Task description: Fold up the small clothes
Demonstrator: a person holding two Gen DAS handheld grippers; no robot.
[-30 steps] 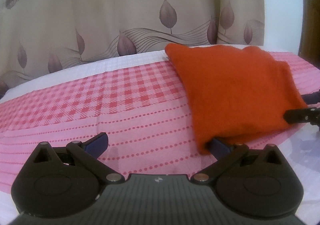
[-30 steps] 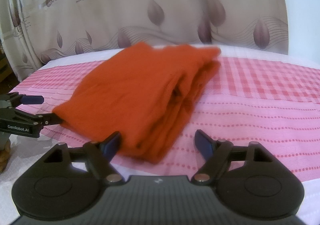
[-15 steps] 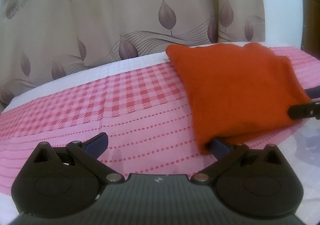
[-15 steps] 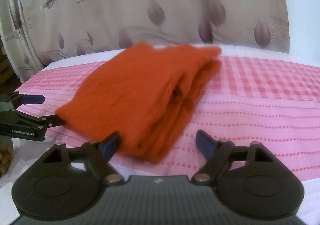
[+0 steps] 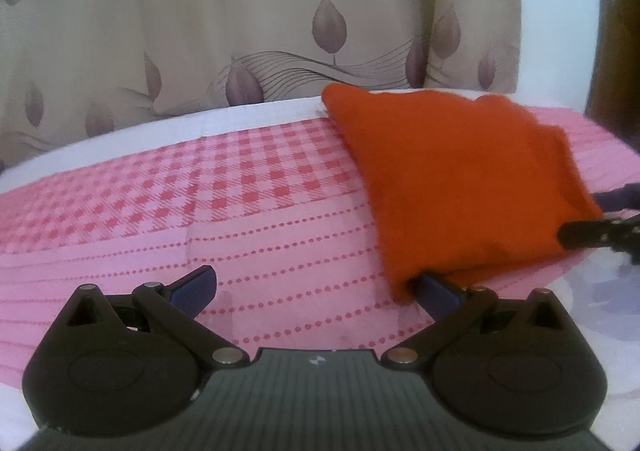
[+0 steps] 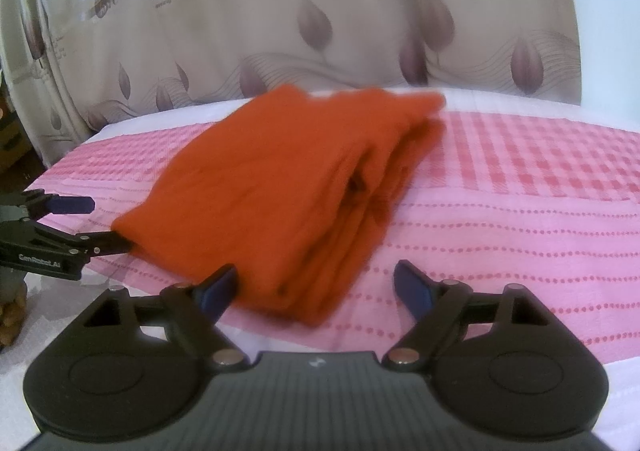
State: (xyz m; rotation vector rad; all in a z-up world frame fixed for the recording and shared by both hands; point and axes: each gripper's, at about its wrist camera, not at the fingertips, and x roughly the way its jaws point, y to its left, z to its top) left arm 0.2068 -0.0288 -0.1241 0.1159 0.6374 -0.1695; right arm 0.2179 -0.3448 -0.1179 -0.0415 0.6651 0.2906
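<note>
A folded orange garment point(image 5: 460, 179) lies on the pink patterned cloth point(image 5: 240, 219); it also shows in the right wrist view point(image 6: 288, 195), with stacked layers along its right side. My left gripper point(image 5: 316, 287) is open; its right fingertip point(image 5: 436, 289) sits under the garment's near left corner. My right gripper point(image 6: 316, 289) is open; its left fingertip point(image 6: 218, 291) touches the garment's near edge, and the near corner lies between the jaws. The left gripper also shows at the left of the right wrist view point(image 6: 60, 227), and the right one at the right of the left wrist view point(image 5: 600, 227).
A beige curtain with leaf prints point(image 5: 280, 31) hangs just behind the table. The white table edge point(image 6: 280, 343) runs close below the garment. A brown object point(image 6: 10, 315) shows at far left below the table.
Both grippers stay open at the garment's near corners. The views shift slightly; the garment has hardly moved.
</note>
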